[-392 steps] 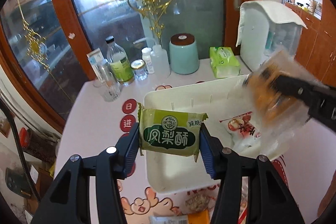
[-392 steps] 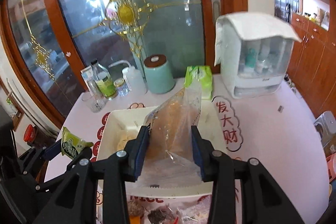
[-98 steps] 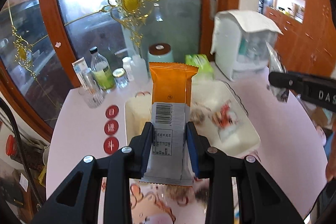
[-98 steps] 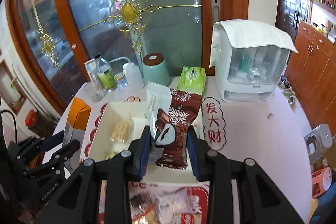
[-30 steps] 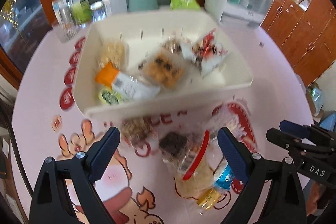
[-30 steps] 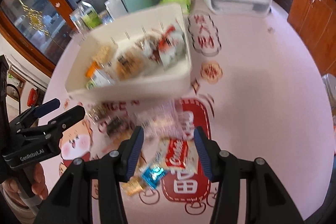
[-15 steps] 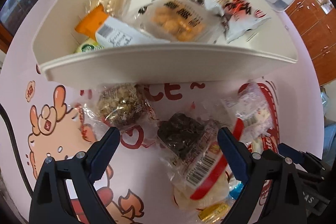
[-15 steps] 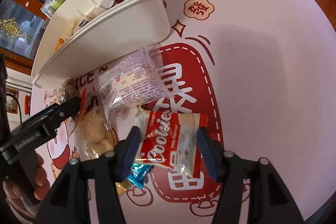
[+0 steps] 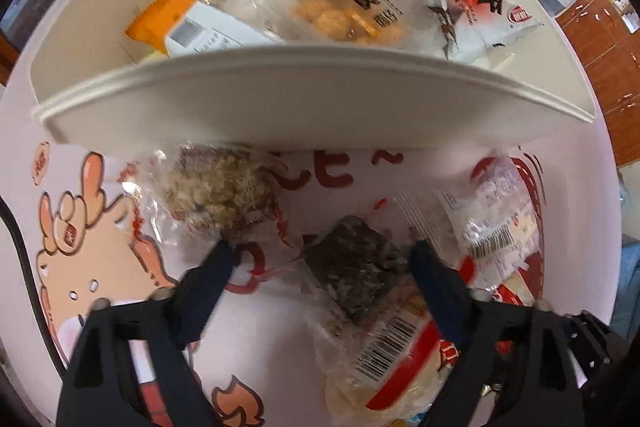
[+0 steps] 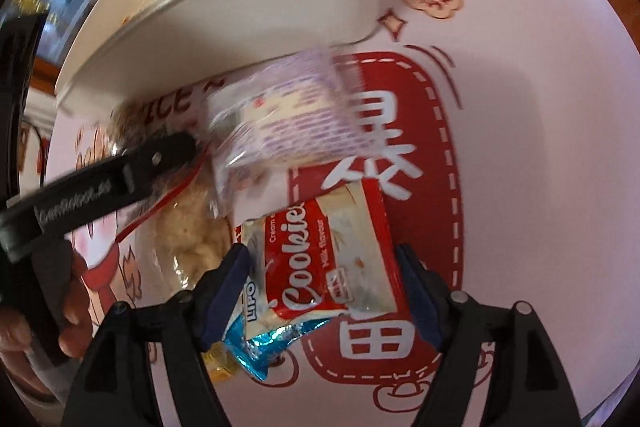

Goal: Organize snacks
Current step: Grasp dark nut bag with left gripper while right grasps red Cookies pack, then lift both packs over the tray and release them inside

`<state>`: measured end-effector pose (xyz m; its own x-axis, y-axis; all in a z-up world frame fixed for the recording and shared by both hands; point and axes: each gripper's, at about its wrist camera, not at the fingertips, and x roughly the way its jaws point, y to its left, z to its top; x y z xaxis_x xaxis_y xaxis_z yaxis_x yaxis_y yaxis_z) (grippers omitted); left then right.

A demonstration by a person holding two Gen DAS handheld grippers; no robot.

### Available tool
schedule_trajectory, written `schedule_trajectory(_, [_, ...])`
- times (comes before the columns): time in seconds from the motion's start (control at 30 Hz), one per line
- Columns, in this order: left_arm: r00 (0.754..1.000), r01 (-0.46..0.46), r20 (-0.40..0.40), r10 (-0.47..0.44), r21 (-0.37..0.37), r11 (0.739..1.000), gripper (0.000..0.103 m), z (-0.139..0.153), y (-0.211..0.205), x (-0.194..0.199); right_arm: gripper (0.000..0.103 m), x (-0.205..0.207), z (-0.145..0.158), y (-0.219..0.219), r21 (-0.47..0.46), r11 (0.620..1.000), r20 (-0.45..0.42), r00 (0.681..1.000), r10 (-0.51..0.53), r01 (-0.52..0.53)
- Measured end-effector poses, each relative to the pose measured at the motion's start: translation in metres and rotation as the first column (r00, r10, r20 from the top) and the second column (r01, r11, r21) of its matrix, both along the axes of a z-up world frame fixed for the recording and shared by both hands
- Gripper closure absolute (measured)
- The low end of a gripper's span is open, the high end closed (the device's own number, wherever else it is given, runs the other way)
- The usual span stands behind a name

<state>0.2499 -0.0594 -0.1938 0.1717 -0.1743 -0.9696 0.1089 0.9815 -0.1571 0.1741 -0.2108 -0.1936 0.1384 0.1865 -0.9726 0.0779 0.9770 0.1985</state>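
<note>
Pink cartoon tablecloth (image 9: pixel 256 347), white bin (image 9: pixel 312 107) far, loose snacks near. Left gripper (image 9: pixel 320 263) closing, jaws straddling dark seaweed-like packet (image 9: pixel 356 275), no grip yet. Right gripper (image 10: pixel 322 263) just opened wider to bracket Cookies pack (image 10: pixel 332 259), likely next into the bin.

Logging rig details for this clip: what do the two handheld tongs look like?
Both tongs, left and right, have matte black angular arms with silver screws and dark blue pads. White lettering runs along the left one's arm. No sleeve shows at the hand holding it.
</note>
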Motion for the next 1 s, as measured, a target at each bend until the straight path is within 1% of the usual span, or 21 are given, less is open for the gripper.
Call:
schedule_trajectory(0.03, [1.000,0.007,0.005,-0.007,0.004,1.000,0.035,-0.001,0.000,0.003,0.040,-0.001,0.000,0.005,-0.001,1.000,0.004,1.000,0.012,-0.012])
schedule_trajectory(0.07, [1.000,0.017,0.002,-0.017,0.008,1.000,0.036,-0.002,-0.003,0.003,0.045,-0.003,0.001,0.009,0.004,1.000,0.008,1.000,0.022,-0.022])
schedule_trajectory(0.1, [1.000,0.025,0.010,-0.026,0.020,0.999,0.037,-0.002,-0.004,0.002,0.047,-0.005,0.001,0.010,0.020,1.000,0.012,1.000,0.018,-0.019])
schedule_trajectory(0.13, [0.999,0.029,0.017,-0.029,0.024,0.999,0.041,-0.002,-0.005,0.000,0.052,-0.006,0.002,0.011,0.029,0.999,0.016,1.000,0.017,-0.018])
schedule_trajectory(0.17, [0.999,0.032,0.020,-0.032,0.014,0.999,0.050,-0.002,-0.005,-0.002,0.053,-0.008,0.003,0.013,0.029,0.999,0.025,1.000,0.016,-0.017])
schedule_trajectory(0.23, [0.999,0.029,0.032,-0.030,0.010,1.000,0.050,-0.002,-0.006,-0.007,0.056,-0.012,0.006,0.015,0.023,0.999,0.041,0.999,0.023,-0.024])
schedule_trajectory(0.27, [0.999,0.031,0.038,-0.031,0.008,1.000,0.051,-0.001,-0.005,-0.009,0.059,-0.014,0.009,0.016,0.029,0.999,0.054,0.998,0.025,-0.026])
schedule_trajectory(0.3, [0.998,0.032,0.048,-0.032,0.005,0.999,0.051,0.000,-0.005,-0.011,0.071,-0.016,0.012,0.016,0.046,0.999,0.068,0.997,0.023,-0.027])
schedule_trajectory(0.37, [0.997,0.040,0.073,-0.040,-0.002,0.999,0.051,0.005,-0.002,-0.018,0.078,-0.024,0.019,0.010,0.076,0.997,0.084,0.996,0.017,-0.024])
schedule_trajectory(0.43, [0.994,0.049,0.098,-0.048,-0.008,0.999,0.051,0.012,0.000,-0.028,0.080,-0.026,0.025,0.010,0.065,0.998,0.101,0.995,0.018,-0.025])
schedule_trajectory(0.5, [0.991,0.058,0.122,-0.056,-0.017,0.998,0.051,0.022,0.002,-0.034,0.083,-0.027,0.027,0.008,0.080,0.997,0.106,0.994,0.014,-0.022])
schedule_trajectory(0.63, [0.982,0.076,0.177,-0.068,-0.038,0.996,0.051,0.051,0.006,-0.045,0.085,-0.030,0.037,0.000,0.109,0.994,0.136,0.991,-0.003,-0.012])
schedule_trajectory(0.87, [0.964,0.095,0.254,-0.077,-0.059,0.994,0.051,0.104,0.033,-0.059,0.085,-0.032,0.085,-0.001,0.122,0.992,0.233,0.972,-0.002,-0.027])
schedule_trajectory(0.93, [0.960,0.093,0.272,-0.071,-0.066,0.994,0.051,0.123,0.044,-0.060,0.085,-0.031,0.109,-0.010,0.117,0.992,0.278,0.960,0.004,-0.038])
schedule_trajectory(1.0, [0.953,0.086,0.295,-0.064,-0.062,0.994,0.051,0.142,0.055,-0.059,0.085,-0.028,0.131,-0.008,0.105,0.993,0.327,0.945,0.009,-0.046])
